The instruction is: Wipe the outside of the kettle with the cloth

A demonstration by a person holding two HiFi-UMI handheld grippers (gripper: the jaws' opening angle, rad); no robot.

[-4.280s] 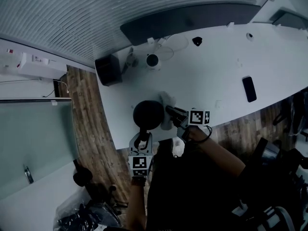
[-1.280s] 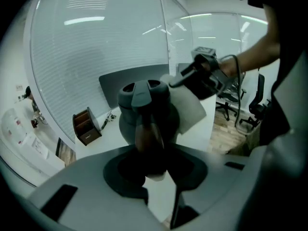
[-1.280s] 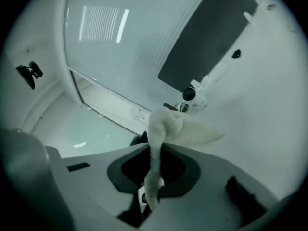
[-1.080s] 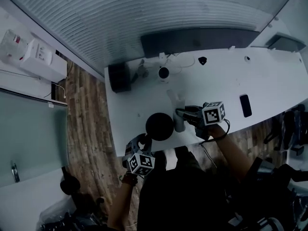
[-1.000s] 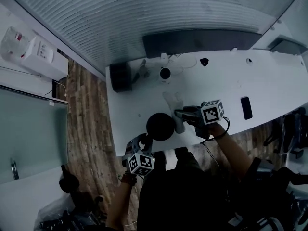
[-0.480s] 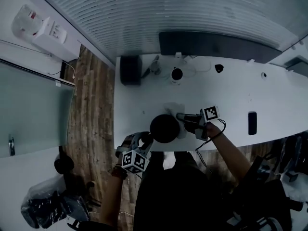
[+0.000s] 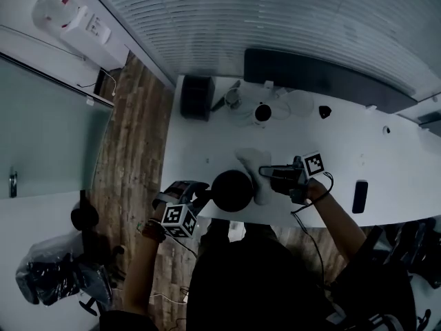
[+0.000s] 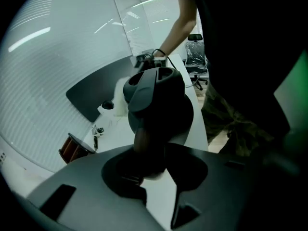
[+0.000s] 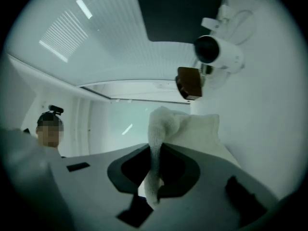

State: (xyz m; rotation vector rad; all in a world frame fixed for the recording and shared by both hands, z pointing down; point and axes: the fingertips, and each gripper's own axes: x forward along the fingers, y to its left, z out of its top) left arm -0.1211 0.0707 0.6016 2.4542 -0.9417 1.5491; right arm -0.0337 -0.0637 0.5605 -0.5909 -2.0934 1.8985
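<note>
Forearms reach out from the person's dark-clothed body at the near edge of the white table (image 7: 386, 164), one gripper in each hand. The left gripper (image 8: 158, 196) points steeply down, its jaws set wide and clamped on the handle (image 8: 144, 146) of the black kettle (image 8: 156, 97), which fills the space between them. The kettle stands upright close to the table's near edge, with its rounded lid toward the head view. The right gripper (image 9: 151, 194) lies level (its marker cube faces up at the head camera), with its jaws drawn nearly together and pinching a fold of the white cloth (image 9: 163, 124). From the pinch the cloth rises in a narrow twist, then spreads into a wider pad beyond the jaw tips. In the head view the cloth sits just beside the kettle's right flank, between the kettle and the right gripper, with its far end trailing onto the tabletop; whether it actually presses on the kettle's wall cannot be made out.

Farther right along the table lies a dark phone (image 7: 360, 196), flat and well apart from the kettle. Toward the far edge stands a small white camera (image 7: 262, 113) with a dark lens, and left of it a dark box (image 7: 196, 97) at the table's corner. A long dark panel (image 7: 324, 81) runs along the far edge, against a slatted wall (image 7: 275, 12).
</note>
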